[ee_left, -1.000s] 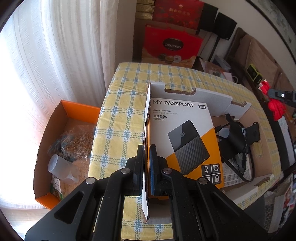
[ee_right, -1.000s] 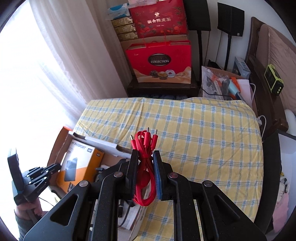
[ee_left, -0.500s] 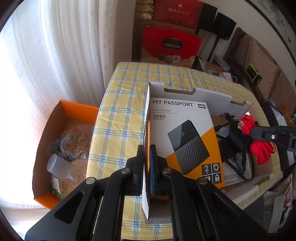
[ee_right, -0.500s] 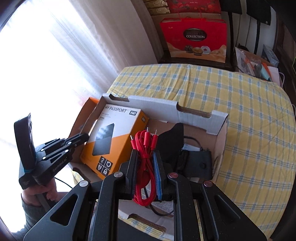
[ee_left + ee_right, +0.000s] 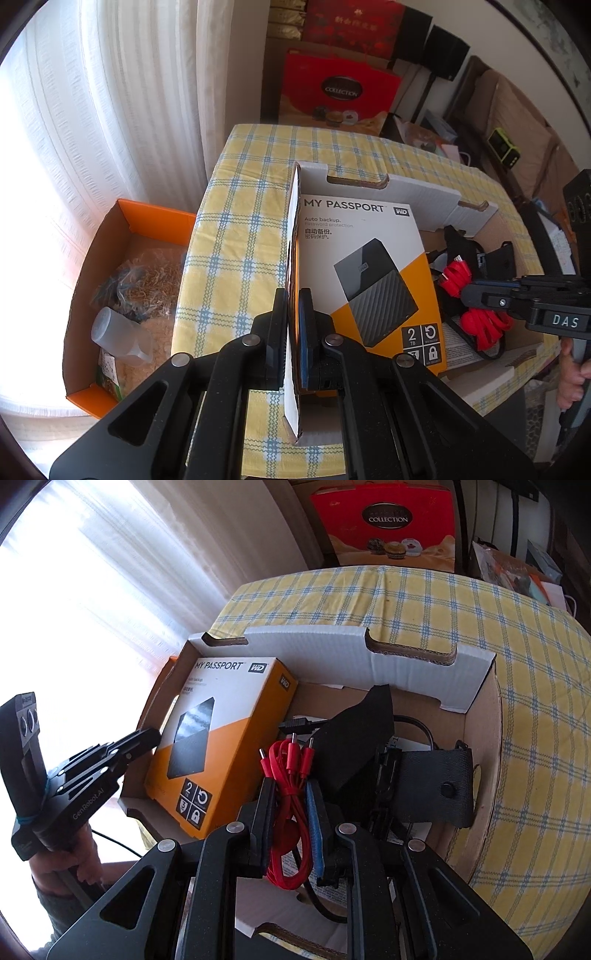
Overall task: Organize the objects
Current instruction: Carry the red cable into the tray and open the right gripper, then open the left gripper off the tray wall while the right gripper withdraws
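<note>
An open cardboard box lies on the yellow checked table. My left gripper is shut on the box's upright left wall. Inside lie a white and orange hard drive carton, a black pouch and black cables. My right gripper is shut on a coiled red cable and hangs low over the box's middle, beside the carton.
An orange box on the floor left of the table holds a bag and a plastic bottle. Red gift boxes stand behind the table. A hand holds the left gripper. White curtains hang at the left.
My right gripper has come down and leftward with the red cable, from above the tablecloth to low over the box's inside. The left gripper has kept still on the wall.
</note>
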